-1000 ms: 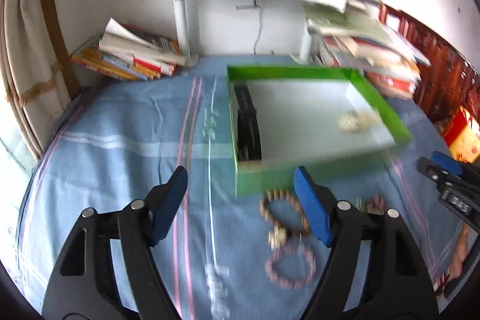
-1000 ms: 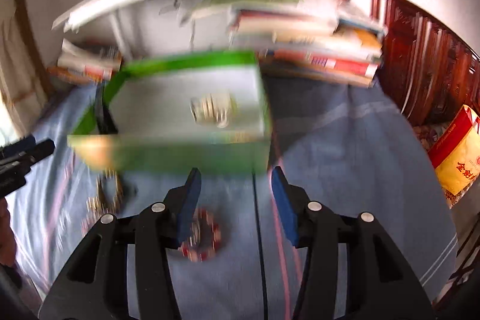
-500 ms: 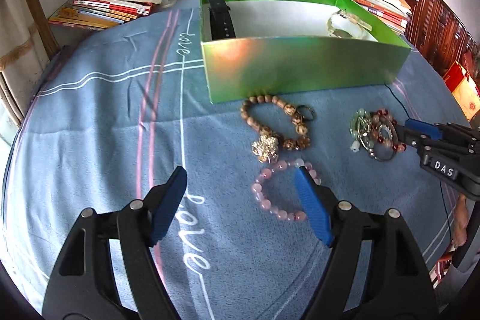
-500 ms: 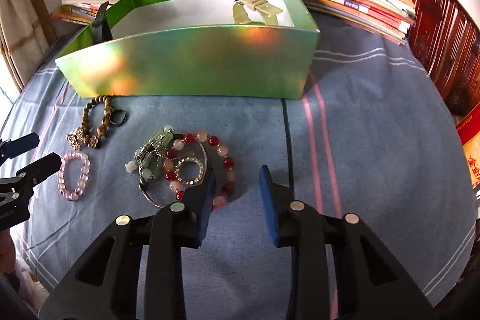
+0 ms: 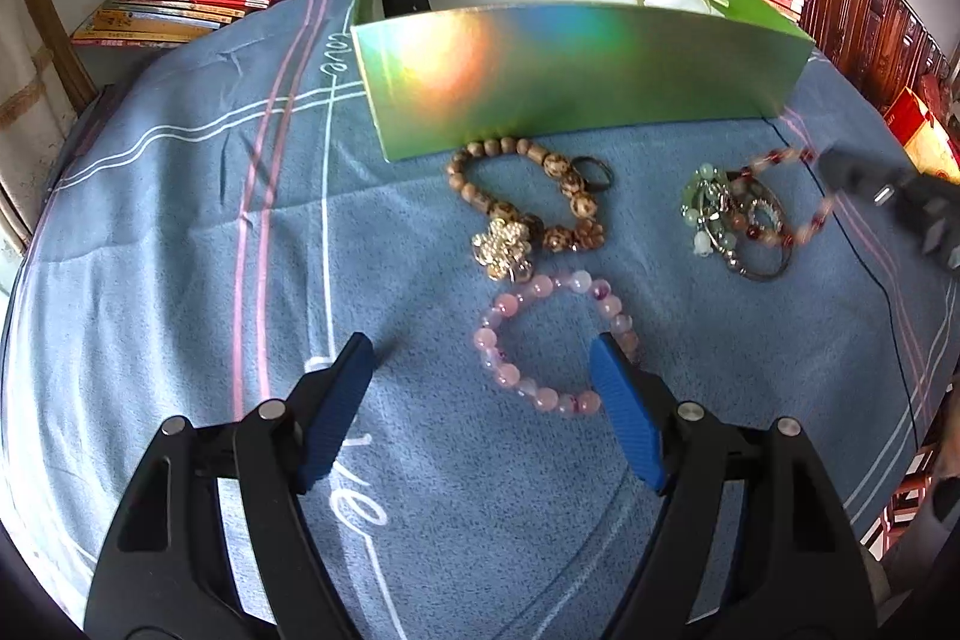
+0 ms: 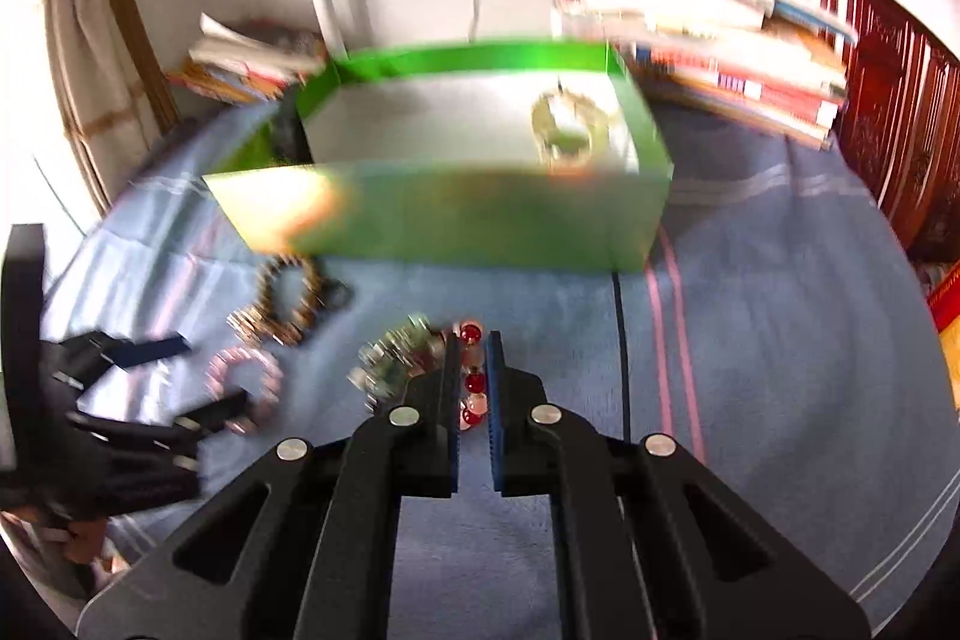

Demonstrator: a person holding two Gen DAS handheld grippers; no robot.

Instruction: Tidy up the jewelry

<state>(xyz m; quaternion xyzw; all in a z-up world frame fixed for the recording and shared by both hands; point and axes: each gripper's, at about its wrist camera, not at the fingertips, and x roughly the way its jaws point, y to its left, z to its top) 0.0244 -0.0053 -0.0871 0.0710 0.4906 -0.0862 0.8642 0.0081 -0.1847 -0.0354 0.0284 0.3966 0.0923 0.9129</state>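
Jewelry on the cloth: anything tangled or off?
Yes. The red bracelet lies in one tangled heap with a green charm bangle, so the right gripper, shut on its beads, may drag both. The pink bracelet and brown bracelet lie separate.

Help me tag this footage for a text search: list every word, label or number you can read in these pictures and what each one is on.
"love", white script: on the blue cloth, once beside the green box.
"ve": end of a second one, between the left hand-held gripper's fingers.
Spines of the book stack: too small to read.
Red and yellow package: print unreadable.
Right wrist view: too blurred.
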